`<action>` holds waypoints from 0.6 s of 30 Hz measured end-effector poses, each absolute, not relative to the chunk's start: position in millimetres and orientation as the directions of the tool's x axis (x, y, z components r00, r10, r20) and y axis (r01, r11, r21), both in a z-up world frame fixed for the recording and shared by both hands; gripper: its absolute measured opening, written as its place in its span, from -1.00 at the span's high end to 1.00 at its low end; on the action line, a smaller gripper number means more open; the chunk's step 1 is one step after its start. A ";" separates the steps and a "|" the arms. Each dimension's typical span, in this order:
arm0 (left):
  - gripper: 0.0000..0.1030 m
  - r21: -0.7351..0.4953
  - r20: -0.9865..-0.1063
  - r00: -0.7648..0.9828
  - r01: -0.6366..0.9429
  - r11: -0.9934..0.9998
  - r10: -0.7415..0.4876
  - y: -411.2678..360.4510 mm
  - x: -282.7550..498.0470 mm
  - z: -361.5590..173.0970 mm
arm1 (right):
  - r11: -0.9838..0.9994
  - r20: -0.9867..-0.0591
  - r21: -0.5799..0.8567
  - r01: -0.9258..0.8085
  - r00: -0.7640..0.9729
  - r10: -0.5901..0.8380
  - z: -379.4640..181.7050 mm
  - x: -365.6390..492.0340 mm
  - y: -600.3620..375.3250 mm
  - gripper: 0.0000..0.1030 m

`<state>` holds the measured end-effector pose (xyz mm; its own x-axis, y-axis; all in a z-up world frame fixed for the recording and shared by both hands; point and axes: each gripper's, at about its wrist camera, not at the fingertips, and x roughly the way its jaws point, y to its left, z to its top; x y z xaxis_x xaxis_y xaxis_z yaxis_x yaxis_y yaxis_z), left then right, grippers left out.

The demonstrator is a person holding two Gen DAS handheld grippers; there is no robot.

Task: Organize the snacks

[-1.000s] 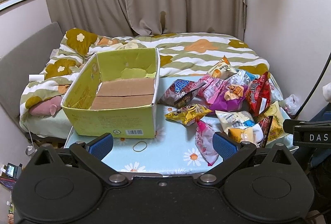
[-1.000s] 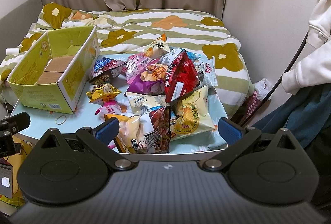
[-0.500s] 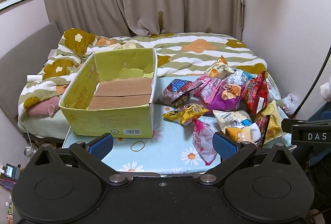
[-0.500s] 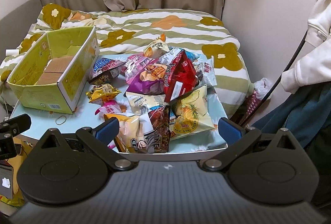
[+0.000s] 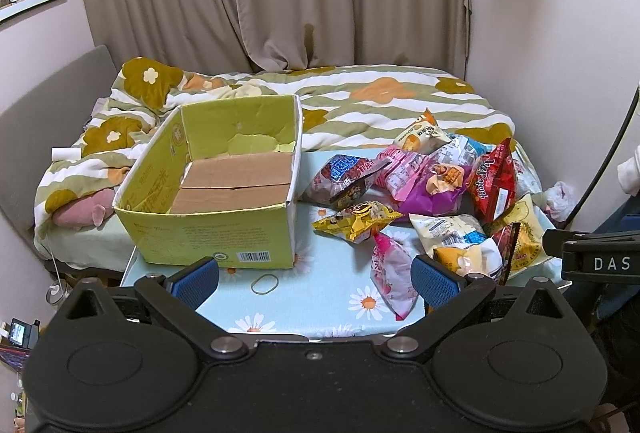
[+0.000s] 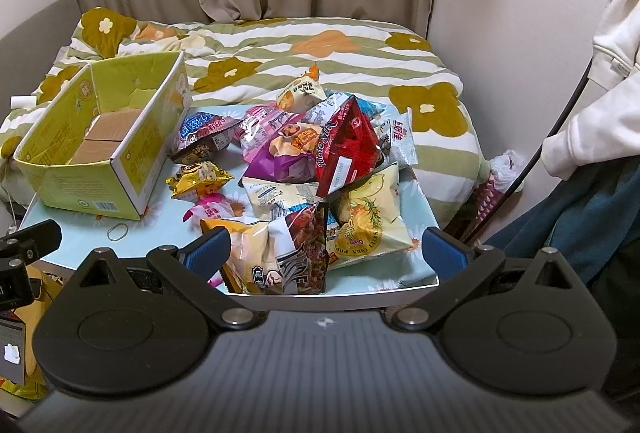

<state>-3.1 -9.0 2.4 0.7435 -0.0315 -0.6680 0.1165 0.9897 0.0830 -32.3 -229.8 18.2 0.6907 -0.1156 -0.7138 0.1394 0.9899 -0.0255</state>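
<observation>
Not much has shifted since a second ago: both views have slid a touch, the table [image 5: 320, 297] sitting slightly lower in the left view, nothing on it touched. The green box [image 5: 216, 233] stands empty on the left side, cardboard floor showing. The snack pile [image 6: 320, 161] is heaped beside it to the right, bags leaning on each other, some right at the near edge. Left gripper [image 5: 316, 281] and right gripper [image 6: 326, 253] both hover short of the table, fingers spread wide, holding nothing. Likely trouble: pulling one puffy bag could topple the heap off the edge, or a slick bag slips out. A rubber band [image 5: 264, 283] lies loose in front of the box.
</observation>
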 end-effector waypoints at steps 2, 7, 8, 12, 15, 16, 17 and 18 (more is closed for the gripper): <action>-1.00 0.083 -0.668 0.743 0.116 0.990 -0.031 -9.0 -3.0 2.4 | 0.990 -0.714 -0.025 0.140 0.690 -0.116 18.3 -32.3 -229.9 -1.00; -1.00 0.083 -0.668 0.744 0.117 0.990 -0.032 -8.9 -3.2 2.2 | 0.990 -0.713 -0.025 0.140 0.691 -0.116 17.7 -31.6 -230.0 -1.00; -1.00 0.082 -0.668 0.744 0.117 0.990 -0.032 -9.0 -3.0 2.3 | 0.990 -0.713 -0.024 0.140 0.691 -0.115 18.3 -31.8 -229.6 -1.00; -1.00 0.082 -0.667 0.744 0.117 0.990 -0.032 -9.2 -2.9 2.9 | 0.990 -0.712 -0.024 0.140 0.692 -0.115 21.3 -32.2 -229.0 -1.00; -1.00 0.083 -0.667 0.744 0.117 0.990 -0.032 -9.2 -3.0 2.8 | 0.990 -0.711 -0.026 0.138 0.694 -0.115 22.4 -31.5 -227.7 -1.00; -1.00 0.082 -0.667 0.744 0.117 0.990 -0.032 -9.2 -2.8 2.9 | 0.990 -0.711 -0.025 0.138 0.694 -0.114 23.2 -31.9 -227.4 -1.00; -1.00 0.083 -0.667 0.745 0.117 0.990 -0.032 -9.3 -2.8 2.9 | 0.990 -0.710 -0.024 0.138 0.694 -0.114 23.3 -31.7 -227.2 -1.00; -1.00 0.082 -0.667 0.744 0.117 0.990 -0.033 -9.3 -2.6 2.9 | 0.990 -0.710 -0.025 0.138 0.695 -0.115 23.7 -32.0 -226.6 -1.00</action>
